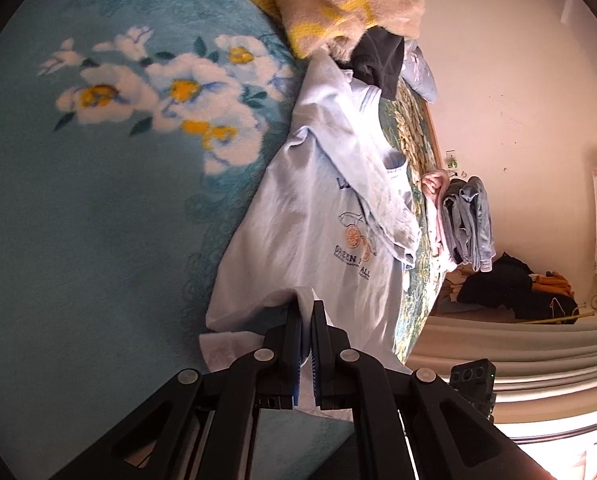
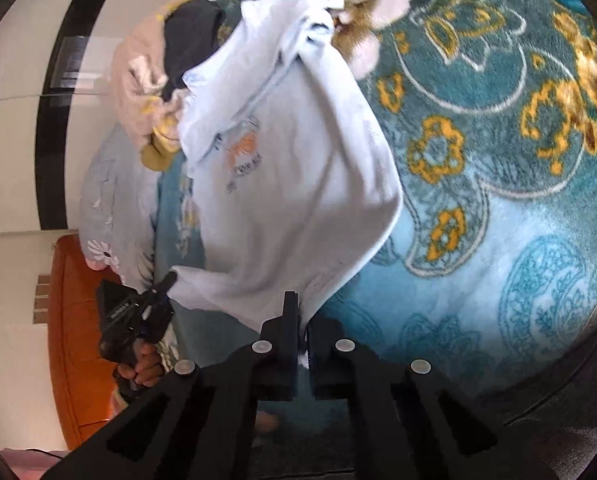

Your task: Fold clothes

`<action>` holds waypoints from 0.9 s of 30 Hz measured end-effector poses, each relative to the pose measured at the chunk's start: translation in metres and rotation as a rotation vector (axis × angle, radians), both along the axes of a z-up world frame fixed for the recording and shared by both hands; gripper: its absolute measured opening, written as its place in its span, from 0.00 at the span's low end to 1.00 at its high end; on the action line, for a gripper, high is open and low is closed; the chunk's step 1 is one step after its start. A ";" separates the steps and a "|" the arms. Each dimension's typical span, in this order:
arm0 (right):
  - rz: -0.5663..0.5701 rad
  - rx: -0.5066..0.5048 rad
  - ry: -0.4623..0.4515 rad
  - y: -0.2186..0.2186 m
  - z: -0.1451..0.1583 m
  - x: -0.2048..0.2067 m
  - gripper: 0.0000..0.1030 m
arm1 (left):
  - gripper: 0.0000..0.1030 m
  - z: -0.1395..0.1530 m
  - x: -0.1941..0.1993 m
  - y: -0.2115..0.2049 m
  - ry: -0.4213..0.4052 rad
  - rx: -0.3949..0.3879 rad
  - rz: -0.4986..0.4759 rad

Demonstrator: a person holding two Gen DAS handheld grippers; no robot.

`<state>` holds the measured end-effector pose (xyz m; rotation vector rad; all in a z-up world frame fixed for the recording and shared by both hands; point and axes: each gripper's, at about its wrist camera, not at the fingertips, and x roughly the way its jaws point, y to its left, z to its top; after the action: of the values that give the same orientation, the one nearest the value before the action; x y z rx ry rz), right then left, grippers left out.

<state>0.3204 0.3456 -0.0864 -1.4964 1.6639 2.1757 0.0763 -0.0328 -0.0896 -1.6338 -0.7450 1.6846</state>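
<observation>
Blanket (image 1: 78, 220): teal fleece with white and yellow flowers, spread wide under everything.
T-shirt (image 1: 298, 220): pale blue, printed front up, stretched over the blanket from the near hem to the far collar.
Clothes heap (image 1: 350, 4): cream fluffy piece with a dark garment (image 1: 378, 60) at the far end, touching the collar.
Folded stack (image 1: 466, 224): grey-blue pieces, off to the right.
Left gripper (image 1: 306, 320): jaws pinched on the near hem, cloth between the pads.
Right gripper (image 2: 302, 320): jaws nipped together on the hem's other corner.
</observation>
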 end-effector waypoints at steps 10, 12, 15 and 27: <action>-0.217 0.004 -0.032 0.078 -0.001 -0.037 0.03 | 0.05 -0.006 -0.066 0.040 0.016 -0.001 0.013; -0.217 0.004 -0.069 0.079 -0.012 -0.043 0.04 | 0.05 -0.016 -0.070 0.044 -0.007 -0.012 0.013; -0.206 -0.002 -0.100 0.077 -0.022 -0.047 0.06 | 0.06 -0.026 -0.070 0.047 -0.029 -0.013 0.004; -0.129 -0.016 -0.053 0.056 -0.017 -0.042 0.40 | 0.41 -0.034 -0.053 0.042 -0.042 -0.034 -0.047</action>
<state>0.2786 0.4012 -0.1029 -1.3948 1.7138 2.0453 0.0237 0.0097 -0.1240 -1.7023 -0.6967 1.6426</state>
